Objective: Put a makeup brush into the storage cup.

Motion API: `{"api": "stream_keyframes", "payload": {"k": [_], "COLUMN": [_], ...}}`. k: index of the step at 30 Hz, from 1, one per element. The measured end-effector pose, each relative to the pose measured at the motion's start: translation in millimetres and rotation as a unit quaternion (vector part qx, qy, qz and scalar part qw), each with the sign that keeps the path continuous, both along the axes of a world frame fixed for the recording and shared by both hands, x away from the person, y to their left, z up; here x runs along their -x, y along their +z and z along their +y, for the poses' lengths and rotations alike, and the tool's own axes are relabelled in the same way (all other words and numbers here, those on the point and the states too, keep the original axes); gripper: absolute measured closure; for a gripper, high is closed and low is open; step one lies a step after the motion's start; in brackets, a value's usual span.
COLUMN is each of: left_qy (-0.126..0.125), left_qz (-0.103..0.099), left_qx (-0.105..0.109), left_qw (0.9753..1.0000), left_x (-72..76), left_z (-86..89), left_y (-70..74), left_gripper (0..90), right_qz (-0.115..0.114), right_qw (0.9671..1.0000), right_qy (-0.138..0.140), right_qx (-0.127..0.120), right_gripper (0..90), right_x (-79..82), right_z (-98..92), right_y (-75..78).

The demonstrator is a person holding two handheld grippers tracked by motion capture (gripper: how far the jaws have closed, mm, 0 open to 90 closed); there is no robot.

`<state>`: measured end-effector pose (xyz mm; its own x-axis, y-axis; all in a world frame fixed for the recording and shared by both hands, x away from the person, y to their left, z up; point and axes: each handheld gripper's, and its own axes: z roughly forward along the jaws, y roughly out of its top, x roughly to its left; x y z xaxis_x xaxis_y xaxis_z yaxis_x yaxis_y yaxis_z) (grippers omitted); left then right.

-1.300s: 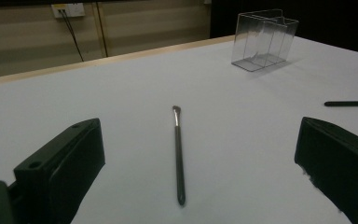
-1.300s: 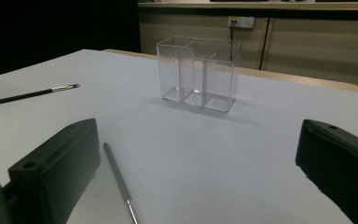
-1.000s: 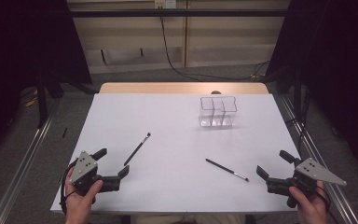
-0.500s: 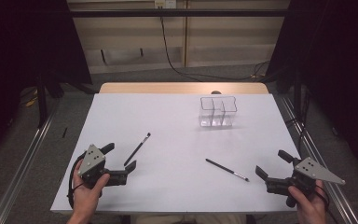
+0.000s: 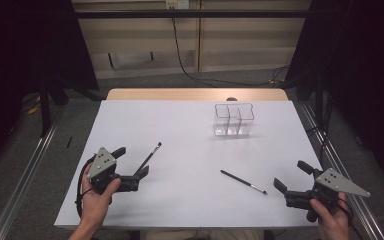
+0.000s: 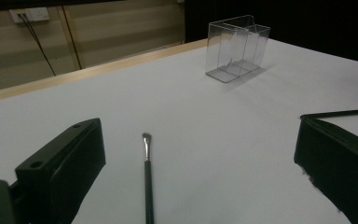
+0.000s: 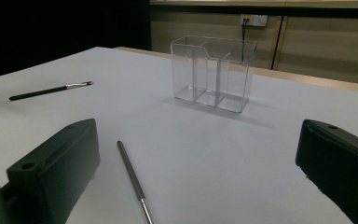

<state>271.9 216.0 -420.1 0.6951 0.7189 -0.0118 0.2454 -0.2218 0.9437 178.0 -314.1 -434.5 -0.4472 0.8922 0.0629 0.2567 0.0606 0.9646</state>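
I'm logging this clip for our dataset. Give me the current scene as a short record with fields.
surface: white table
left gripper: open, low over the table, straddling the left brush's handle end
right gripper: open, near the right brush's tip, not touching
left brush: lying flat, bristles away from the person
right brush: lying flat, unheld
clear organizer: upright at the far right, compartments empty
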Motion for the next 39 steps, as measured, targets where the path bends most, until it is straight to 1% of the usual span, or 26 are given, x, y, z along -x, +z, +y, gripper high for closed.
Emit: {"api": "stream_keyframes", "payload": {"k": [5,7,9,12,17,19,20,21,24,25,28,29,31,33,36,37,38,39], "left_qy": [-0.002,-0.007,-0.018,-0.020,-0.017,-0.018,-0.016,-0.016,-0.015,-0.013,-0.012,-0.012,-0.008,-0.006,-0.004,-0.004,-0.006,-0.006], "left_qz": [0.000,0.000,-0.002,-0.003,-0.009,-0.009,-0.008,-0.008,-0.010,-0.013,-0.011,-0.011,-0.015,-0.012,-0.010,-0.010,-0.002,-0.002], "left_qx": [-0.002,0.000,-0.007,-0.005,-0.001,-0.002,-0.004,-0.004,-0.002,0.002,0.005,0.005,-0.004,0.000,-0.002,-0.002,-0.001,-0.001], "left_qw": [1.0000,1.0000,0.9998,0.9998,0.9998,0.9998,0.9998,0.9998,0.9998,0.9998,0.9998,0.9998,0.9999,0.9999,0.9999,0.9999,1.0000,1.0000], "left_x": [-5.3,-7.7,-11.0,-15.0,-22.0,-24.1,-28.9,-28.9,-35.7,-38.7,-42.7,-42.7,-46.0,-49.2,-55.4,-55.4,-59.8,-59.8], "left_z": [-4.8,-7.1,-10.5,-14.6,-18.6,-19.6,-22.1,-22.1,-26.5,-28.5,-30.2,-30.2,-31.8,-33.0,-34.7,-34.7,-35.6,-35.6], "left_y": [0.4,1.6,2.9,4.8,8.1,8.5,10.1,10.1,12.5,13.4,13.7,13.7,14.6,15.3,17.1,17.1,17.5,17.5], "left_gripper": [1.9,1.9,1.8,1.8,1.7,1.7,1.8,1.8,2.1,2.2,2.7,2.6,2.6,2.6,2.5,2.5,2.5,2.6], "right_qz": [0.000,0.001,0.002,0.005,0.005,0.005,0.005,0.005,0.006,0.005,0.005,0.005,0.004,0.005,0.005,0.005,0.006,0.006], "right_qw": [1.0000,1.0000,1.0000,1.0000,1.0000,1.0000,1.0000,1.0000,1.0000,1.0000,1.0000,1.0000,1.0000,1.0000,1.0000,1.0000,1.0000,1.0000], "right_qy": [0.001,0.002,0.002,0.002,0.005,0.004,0.003,0.003,0.002,0.003,0.002,0.002,0.005,0.005,0.005,0.005,0.005,0.005], "right_qx": [0.006,0.006,0.007,0.004,0.004,0.005,0.004,0.004,0.002,0.002,0.002,0.002,0.006,0.006,0.003,0.003,0.004,0.004], "right_gripper": [0.0,0.0,0.0,0.0,0.0,0.0,0.0,0.0,0.0,0.0,0.0,0.0,0.0,0.0,0.0,0.0,0.0,0.0], "right_x": [0.3,0.0,-0.4,-1.0,-1.2,-1.3,-1.5,-1.5,-1.5,-1.3,-1.2,-1.2,-0.9,-0.8,-1.0,-1.0,-1.0,-1.0], "right_z": [0.0,-0.3,-0.5,0.0,0.6,0.6,0.3,0.3,-0.1,-0.2,-0.6,-0.6,-1.1,-1.1,-1.1,-1.1,-1.3,-1.3], "right_y": [-0.3,-0.5,-0.7,-0.8,-0.9,-1.0,-1.0,-1.0,-0.6,-0.6,-0.7,-0.7,-0.7,-0.7,-0.8,-0.8,-0.8,-0.8]}}
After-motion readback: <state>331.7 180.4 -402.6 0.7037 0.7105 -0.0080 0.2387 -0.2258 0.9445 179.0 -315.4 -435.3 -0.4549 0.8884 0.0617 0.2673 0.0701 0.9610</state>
